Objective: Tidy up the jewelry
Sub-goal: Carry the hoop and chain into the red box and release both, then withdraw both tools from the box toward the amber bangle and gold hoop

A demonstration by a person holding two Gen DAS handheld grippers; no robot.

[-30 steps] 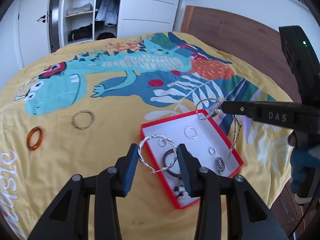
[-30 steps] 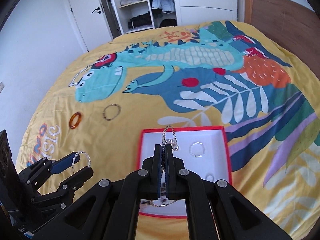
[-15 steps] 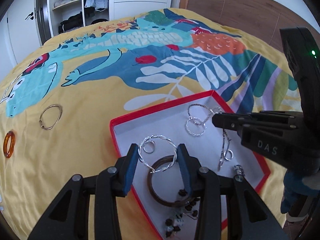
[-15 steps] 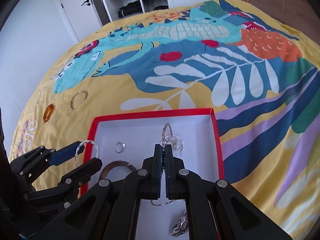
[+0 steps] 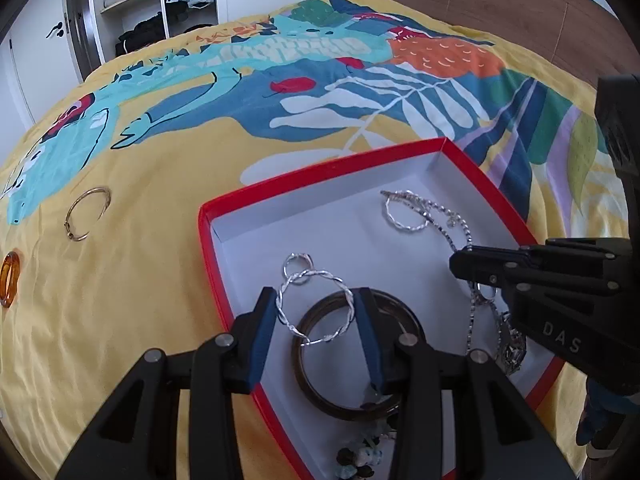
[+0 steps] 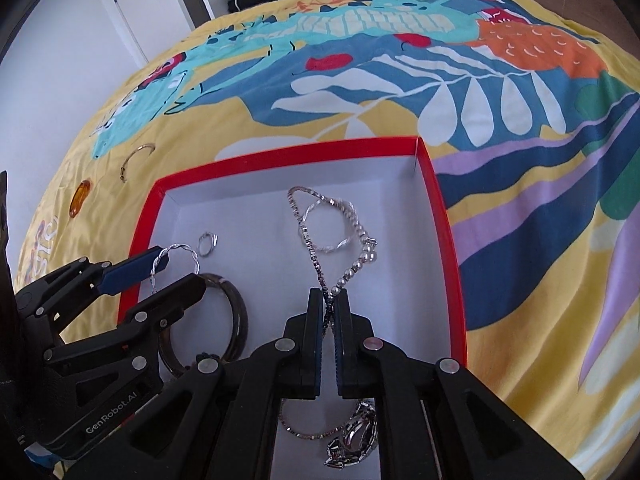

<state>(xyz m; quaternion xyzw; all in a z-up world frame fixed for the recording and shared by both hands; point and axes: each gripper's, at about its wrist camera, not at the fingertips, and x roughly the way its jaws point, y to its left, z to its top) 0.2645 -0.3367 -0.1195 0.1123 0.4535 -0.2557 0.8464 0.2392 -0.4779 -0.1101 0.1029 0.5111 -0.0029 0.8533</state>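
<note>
Silver twisted hoop: pinched by its edges between the blue pads of the left gripper, hanging over the near left part of the red box
Silver chain necklace: caught between the nearly closed fingers of the right gripper; its far loop, with a run of pearl-like beads, lies on the white box floor over a thin silver ring
Box contents: dark brown bangle under the held hoop, small silver ring, metal watch near the right gripper, dark beaded piece at the near edge
Outside the box: gold hoop and amber ring lie on the yellow patterned bedspread, well apart from the box
Step in hand: by my reading, both pieces are being set into the box together
Next move: likely to part each pair of fingers so hoop and chain drop clear without snagging, then fetch the two pieces on the bedspread
Writing: "DAS" on the right gripper body; "GenRobot.AI" on the left gripper body; part of a white printed word on the bedspread, unreadable
</note>
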